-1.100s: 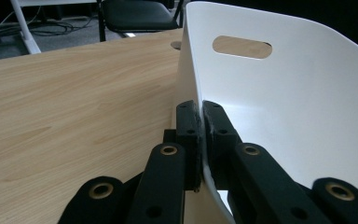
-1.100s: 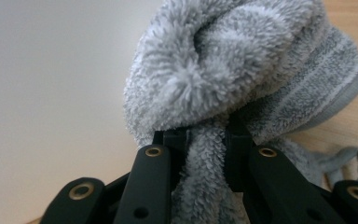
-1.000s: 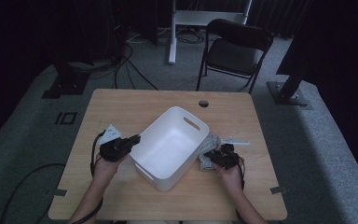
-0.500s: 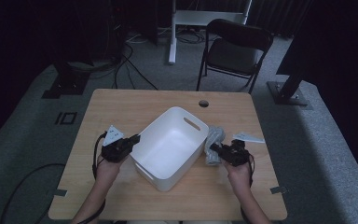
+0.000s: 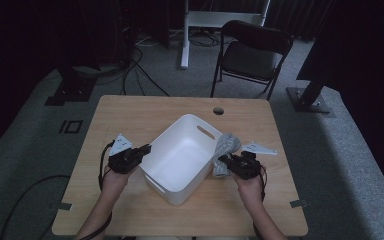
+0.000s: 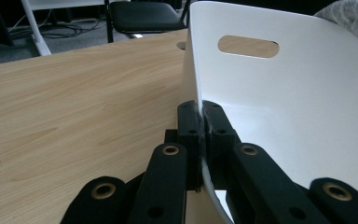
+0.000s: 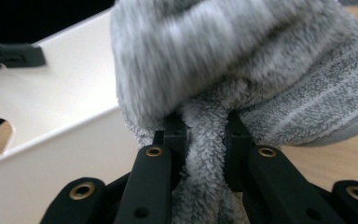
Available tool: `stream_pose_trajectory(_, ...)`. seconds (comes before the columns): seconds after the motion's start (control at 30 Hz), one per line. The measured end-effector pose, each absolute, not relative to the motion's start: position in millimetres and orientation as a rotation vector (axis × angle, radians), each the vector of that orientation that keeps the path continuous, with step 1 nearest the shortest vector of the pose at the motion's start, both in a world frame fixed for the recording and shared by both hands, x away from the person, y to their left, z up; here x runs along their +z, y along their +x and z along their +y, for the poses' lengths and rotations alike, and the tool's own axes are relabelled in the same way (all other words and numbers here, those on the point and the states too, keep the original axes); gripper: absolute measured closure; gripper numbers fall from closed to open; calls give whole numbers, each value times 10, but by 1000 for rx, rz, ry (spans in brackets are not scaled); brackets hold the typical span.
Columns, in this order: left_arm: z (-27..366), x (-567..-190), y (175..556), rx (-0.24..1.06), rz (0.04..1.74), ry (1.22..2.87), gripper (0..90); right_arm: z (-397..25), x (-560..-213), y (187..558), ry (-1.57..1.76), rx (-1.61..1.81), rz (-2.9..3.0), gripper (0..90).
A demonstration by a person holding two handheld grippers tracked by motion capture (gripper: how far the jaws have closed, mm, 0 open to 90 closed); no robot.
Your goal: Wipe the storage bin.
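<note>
Towel [image 7: 242, 79]: soft, grey and fluffy, it is bunched up between the two black jaws of the right gripper [image 7: 204, 140]. The jaws press in on a fold of it from both sides, and the rest of the towel puffs out above them in the upper part of the right gripper view. Seen from the high view, the towel [image 5: 226, 150] sits just right of the middle of the frame, touching the right side of the white tub [image 5: 182, 155], with the right gripper [image 5: 225, 161] at its lower edge. I cannot tell if the towel is lifted off the table or resting on it.

The tub stands slanted in the middle of the wooden table [image 5: 130, 115]. It has a long hole for a handle [image 6: 248, 46] near the top of its wall. The left gripper [image 6: 200, 140] bites the thin rim of the tub [image 6: 284, 116], with one jaw inside and one outside, pressed tight on it. In the high view, this gripper [image 5: 142, 151] is at the tub's left side, left of the frame's middle.

A black chair [image 5: 252, 55] stands behind the table, near the top of the frame.
</note>
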State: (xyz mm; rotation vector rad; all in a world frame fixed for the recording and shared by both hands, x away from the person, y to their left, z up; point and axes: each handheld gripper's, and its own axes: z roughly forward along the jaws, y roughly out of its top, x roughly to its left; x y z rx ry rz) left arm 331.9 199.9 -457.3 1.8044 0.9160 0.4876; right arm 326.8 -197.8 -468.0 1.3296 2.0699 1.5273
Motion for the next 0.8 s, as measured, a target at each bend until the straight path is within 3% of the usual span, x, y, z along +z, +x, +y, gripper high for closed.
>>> stream_pose_trajectory(0.8, 1993, -4586, 3328, 483, 908, 1798, 870, -1933, -5122, 3423, 1463, 1350, 2170, 768)
